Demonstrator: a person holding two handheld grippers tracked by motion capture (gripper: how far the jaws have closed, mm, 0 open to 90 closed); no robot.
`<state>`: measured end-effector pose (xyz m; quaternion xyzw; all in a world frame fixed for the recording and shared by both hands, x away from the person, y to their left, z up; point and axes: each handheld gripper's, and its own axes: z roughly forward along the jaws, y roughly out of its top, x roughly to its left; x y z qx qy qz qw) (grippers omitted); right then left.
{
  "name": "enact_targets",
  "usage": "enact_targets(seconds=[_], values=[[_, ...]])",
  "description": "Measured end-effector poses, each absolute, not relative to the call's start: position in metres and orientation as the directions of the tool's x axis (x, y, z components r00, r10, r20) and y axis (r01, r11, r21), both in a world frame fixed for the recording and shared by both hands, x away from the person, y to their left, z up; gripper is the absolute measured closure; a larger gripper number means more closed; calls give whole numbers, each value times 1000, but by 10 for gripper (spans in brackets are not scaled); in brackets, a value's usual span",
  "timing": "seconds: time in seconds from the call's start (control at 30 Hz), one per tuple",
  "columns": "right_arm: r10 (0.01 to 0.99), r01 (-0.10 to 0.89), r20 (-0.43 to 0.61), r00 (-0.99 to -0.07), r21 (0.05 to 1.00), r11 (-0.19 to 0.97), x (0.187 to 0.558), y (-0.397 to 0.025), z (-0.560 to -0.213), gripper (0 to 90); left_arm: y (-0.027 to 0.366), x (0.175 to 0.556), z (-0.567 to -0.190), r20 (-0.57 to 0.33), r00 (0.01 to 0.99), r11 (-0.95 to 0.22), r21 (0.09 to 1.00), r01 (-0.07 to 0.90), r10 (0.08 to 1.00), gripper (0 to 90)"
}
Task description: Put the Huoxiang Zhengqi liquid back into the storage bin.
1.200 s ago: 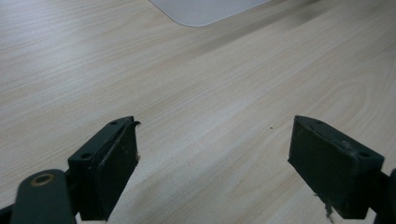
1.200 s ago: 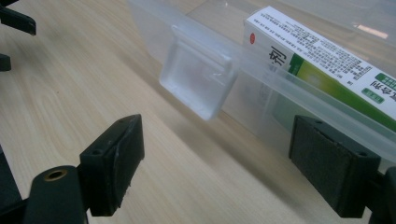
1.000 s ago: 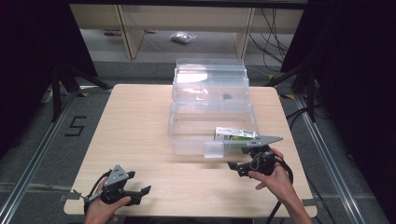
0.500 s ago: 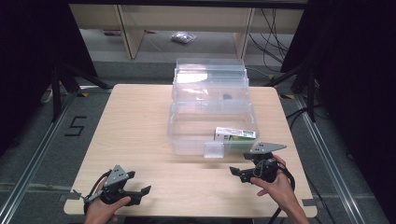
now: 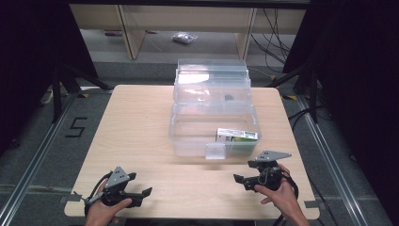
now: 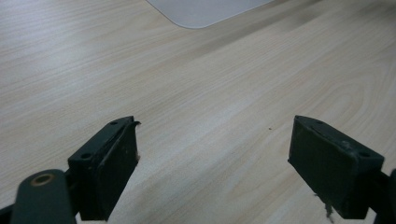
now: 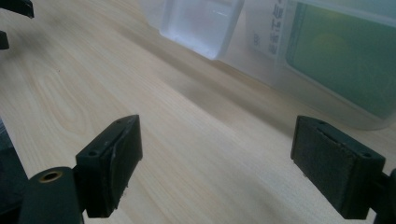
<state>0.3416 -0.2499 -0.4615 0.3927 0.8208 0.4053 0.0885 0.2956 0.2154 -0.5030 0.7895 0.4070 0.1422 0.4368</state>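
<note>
Near the front right of the wooden table (image 5: 141, 122), your right gripper (image 5: 245, 179) rests in your right hand (image 5: 282, 197) just short of the clear plastic box (image 5: 214, 125), its jaws spread wide with nothing between them. From the right gripper view, bare wood shows between those jaws, and the box's front latch (image 7: 201, 25) sits ahead and slightly to the left, with the green-and-white carton (image 7: 345, 70) visible through the box wall to the right of it. From above, that carton (image 5: 236, 136) lies flat inside the box, against its front right corner, and the hinged lid (image 5: 211, 80) stands open at the back. Your left gripper (image 5: 141, 194) sits in your left hand (image 5: 101, 212) at the front left edge of the table, well apart from the box; its jaws are likewise spread, holding nothing, and the left gripper view shows plain wood grain between them. Both grippers are low over the tabletop, well apart from each other.
</note>
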Motion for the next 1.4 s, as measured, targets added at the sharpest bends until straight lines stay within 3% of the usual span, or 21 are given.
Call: enact_targets(seconds=[0.03,0.13,0.63,0.7,0.73,1.4], values=[[727,614,213,-653,710,343,339,-249,-462,166,215,296,-503,-131,628,-288,805,518,767,150],[719,580,178,-672,729,362,339,-253,-465,163,215,296,-503,-132,628,-286,806,518,767,150],[762,651,236,-603,698,299,330,-260,-480,161,213,295,-504,-144,622,-265,815,516,769,150],[765,640,202,-612,694,329,330,-264,-480,161,213,295,-504,-144,624,-268,812,518,768,150],[770,660,238,-592,692,292,328,-261,-482,161,212,295,-505,-142,619,-259,819,511,773,150],[798,640,150,-583,690,338,318,-269,-486,161,214,295,-504,-137,617,-272,808,522,775,150]])
